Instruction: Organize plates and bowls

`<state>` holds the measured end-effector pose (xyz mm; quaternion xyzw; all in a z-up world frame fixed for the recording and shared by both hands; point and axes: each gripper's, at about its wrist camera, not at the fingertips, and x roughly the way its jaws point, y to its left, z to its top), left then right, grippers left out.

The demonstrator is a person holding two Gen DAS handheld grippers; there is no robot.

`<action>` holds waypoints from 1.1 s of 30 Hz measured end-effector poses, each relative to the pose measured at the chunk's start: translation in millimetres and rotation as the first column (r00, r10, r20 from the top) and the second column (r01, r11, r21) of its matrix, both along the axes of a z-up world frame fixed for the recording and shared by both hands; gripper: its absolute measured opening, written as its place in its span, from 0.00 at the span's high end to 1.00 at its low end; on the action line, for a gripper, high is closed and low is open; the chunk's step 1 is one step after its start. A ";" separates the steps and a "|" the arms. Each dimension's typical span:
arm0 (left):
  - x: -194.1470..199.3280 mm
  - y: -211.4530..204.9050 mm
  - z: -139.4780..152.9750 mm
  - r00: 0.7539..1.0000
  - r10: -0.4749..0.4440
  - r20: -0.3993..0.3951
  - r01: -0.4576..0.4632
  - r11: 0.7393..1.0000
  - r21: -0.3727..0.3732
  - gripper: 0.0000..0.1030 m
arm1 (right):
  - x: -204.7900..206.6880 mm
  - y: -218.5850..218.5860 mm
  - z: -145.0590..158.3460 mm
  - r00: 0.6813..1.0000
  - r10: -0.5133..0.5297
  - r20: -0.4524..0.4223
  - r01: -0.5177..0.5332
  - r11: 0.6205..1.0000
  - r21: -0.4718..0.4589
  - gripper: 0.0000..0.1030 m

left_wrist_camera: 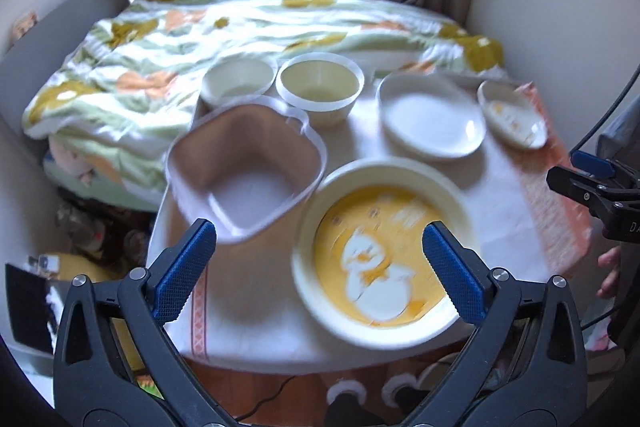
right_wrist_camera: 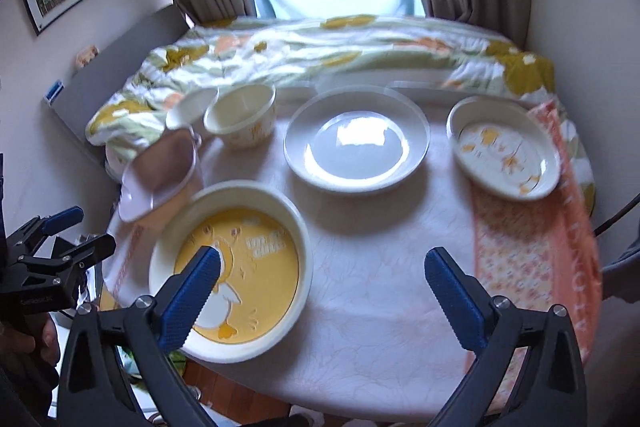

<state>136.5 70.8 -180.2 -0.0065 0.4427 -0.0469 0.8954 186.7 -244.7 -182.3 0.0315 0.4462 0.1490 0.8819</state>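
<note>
My left gripper (left_wrist_camera: 316, 267) and right gripper (right_wrist_camera: 322, 289) both hang spread wide and empty over the table, the yellow duck plate (right_wrist_camera: 236, 283) lying just below my left one's fingertips.

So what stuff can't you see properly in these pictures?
- Duck plate: in the right wrist view the right gripper's finger covers part of the duck; in the left wrist view it is blurred.
- Pink square tub: lying tipped in the right wrist view; the bottom is turned away.
- Words on the orange towel: blurred.
- Two cream bowls: whether they touch is unclear.
</note>
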 end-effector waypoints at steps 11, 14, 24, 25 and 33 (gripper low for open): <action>47.3 -35.4 59.0 0.994 0.068 0.087 -0.064 0.996 -0.055 0.00 | 59.8 -36.8 85.3 0.989 0.061 0.133 -0.045 0.992 -0.115 0.01; 63.8 -49.3 54.1 0.993 0.113 0.046 -0.110 0.993 -0.049 0.00 | 96.6 -50.9 79.3 0.987 0.117 0.111 -0.105 0.989 -0.108 0.01; 133.4 -88.1 -13.2 0.938 0.287 -0.194 -0.316 0.938 -0.141 0.00 | 213.7 -71.7 9.2 0.942 0.318 -0.104 -0.322 0.946 -0.028 0.01; 140.5 -91.1 -22.2 0.931 0.292 -0.217 -0.328 0.932 -0.153 0.01 | 218.9 -70.3 3.0 0.934 0.336 -0.119 -0.341 0.940 -0.023 0.01; 180.9 -109.9 -100.2 0.871 0.295 -0.394 -0.394 0.897 -0.201 0.21 | 256.4 -46.8 -83.3 0.841 0.470 -0.268 -0.486 0.874 0.010 0.31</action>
